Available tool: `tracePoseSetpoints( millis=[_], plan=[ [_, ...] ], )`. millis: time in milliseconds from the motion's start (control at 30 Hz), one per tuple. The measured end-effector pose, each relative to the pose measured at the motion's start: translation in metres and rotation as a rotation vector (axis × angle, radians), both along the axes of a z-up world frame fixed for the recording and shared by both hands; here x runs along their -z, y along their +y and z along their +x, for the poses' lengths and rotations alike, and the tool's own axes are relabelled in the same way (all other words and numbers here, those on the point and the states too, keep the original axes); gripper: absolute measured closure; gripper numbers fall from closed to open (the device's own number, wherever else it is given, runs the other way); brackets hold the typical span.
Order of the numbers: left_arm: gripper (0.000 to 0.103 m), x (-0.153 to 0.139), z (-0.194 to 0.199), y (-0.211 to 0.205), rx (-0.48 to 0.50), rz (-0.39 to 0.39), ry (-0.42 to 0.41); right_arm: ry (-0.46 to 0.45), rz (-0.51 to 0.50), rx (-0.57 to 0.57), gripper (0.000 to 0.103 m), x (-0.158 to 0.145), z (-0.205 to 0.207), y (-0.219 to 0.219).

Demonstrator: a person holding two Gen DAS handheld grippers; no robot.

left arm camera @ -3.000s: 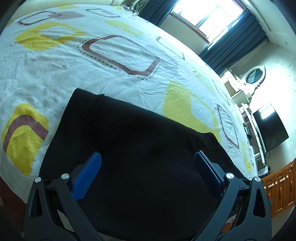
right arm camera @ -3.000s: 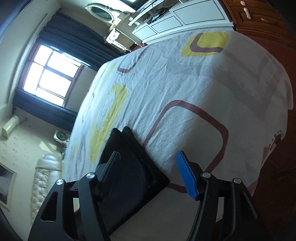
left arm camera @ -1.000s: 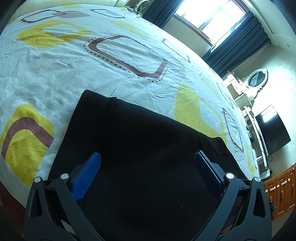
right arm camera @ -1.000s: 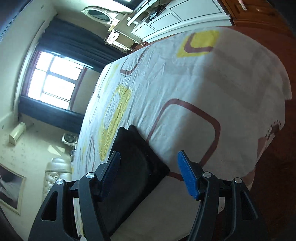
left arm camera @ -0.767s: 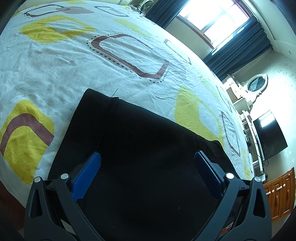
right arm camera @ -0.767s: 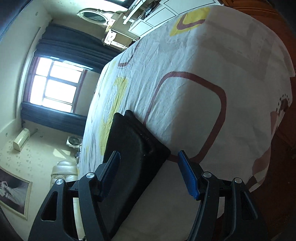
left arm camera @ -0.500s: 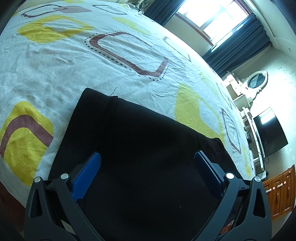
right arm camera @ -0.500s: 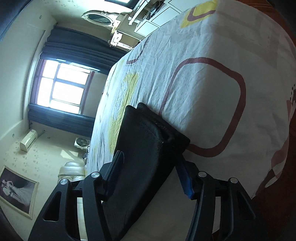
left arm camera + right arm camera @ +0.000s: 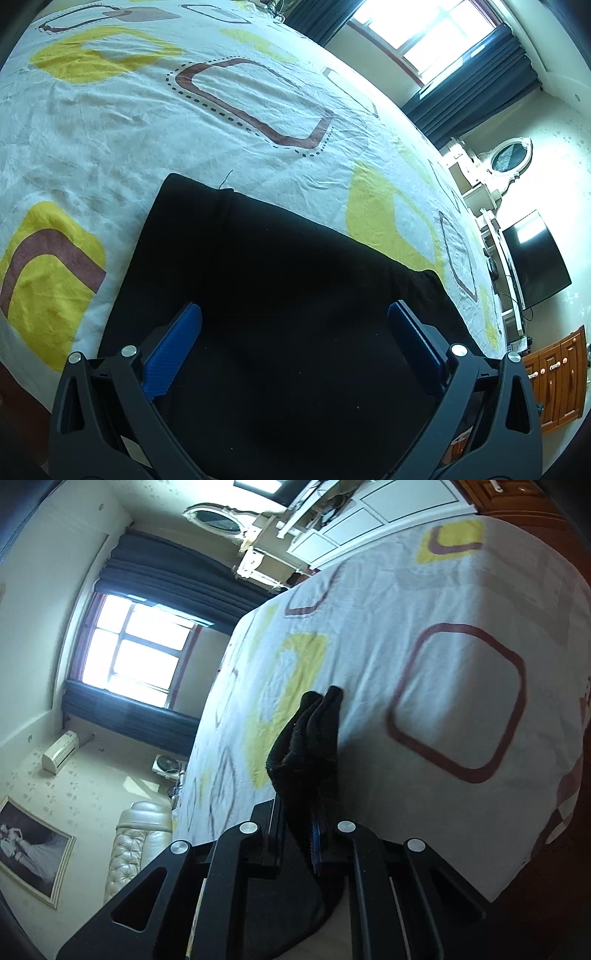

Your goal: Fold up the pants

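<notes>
The pants (image 9: 280, 295) lie flat on the bed (image 9: 147, 122), filling the lower middle of the left wrist view; in the right wrist view one bunched corner (image 9: 310, 738) stands up at frame centre, lifted off the sheet.

The right claw (image 9: 314, 834) is closing, its jaws nearly together with that corner of black cloth pinched between them. The left claw (image 9: 295, 343) is spread wide above the pants, its blue pads either side of the cloth and gripping nothing.

What could go wrong, as I judge it: the right claw seems to hold several bunched layers by a small bite. If one layer slips free as the corner is carried over, the fold will come out skewed or drop. With the left claw not pinning anything, a pull from the right could also drag the whole garment across the sheet instead of folding it.

In the left wrist view the long axis runs from the upper left edge toward the lower right, where the raised corner shows near the right pad. Which end is the waistband I cannot tell.
</notes>
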State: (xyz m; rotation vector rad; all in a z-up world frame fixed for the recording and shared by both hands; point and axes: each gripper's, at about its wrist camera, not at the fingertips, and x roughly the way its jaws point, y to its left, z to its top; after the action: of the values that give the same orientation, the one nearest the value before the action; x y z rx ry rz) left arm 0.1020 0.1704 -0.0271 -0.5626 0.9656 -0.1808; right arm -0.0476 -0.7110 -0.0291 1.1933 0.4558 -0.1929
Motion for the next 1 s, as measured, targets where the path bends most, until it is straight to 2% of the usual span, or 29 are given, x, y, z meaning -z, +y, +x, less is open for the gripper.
tracePoseSetpoints(
  millis=[233,433,567,733,867,1000],
  plan=[
    [0.003,-0.001,0.002,0.002,-0.028,-0.024,0.026,-0.110,-0.101,-0.208,0.092,-0.079,0.057,0.079],
    [0.003,-0.002,0.002,-0.001,-0.041,-0.036,0.059,-0.124,-0.160,-0.430,0.092,-0.106,0.109,0.174],
    [0.003,-0.002,0.002,0.000,-0.046,-0.047,0.067,-0.086,-0.191,-0.569,0.092,-0.097,0.139,0.241],
    [0.003,-0.002,0.001,0.001,-0.057,-0.064,0.072,0.012,-0.229,-0.707,0.092,-0.058,0.159,0.319],
    [0.003,-0.002,0.002,0.002,-0.060,-0.068,0.074,0.120,-0.246,-0.796,0.092,-0.018,0.162,0.363],
    [0.003,-0.001,0.002,0.002,-0.059,-0.063,0.076,0.181,-0.291,-0.857,0.092,0.001,0.161,0.390]
  ],
)
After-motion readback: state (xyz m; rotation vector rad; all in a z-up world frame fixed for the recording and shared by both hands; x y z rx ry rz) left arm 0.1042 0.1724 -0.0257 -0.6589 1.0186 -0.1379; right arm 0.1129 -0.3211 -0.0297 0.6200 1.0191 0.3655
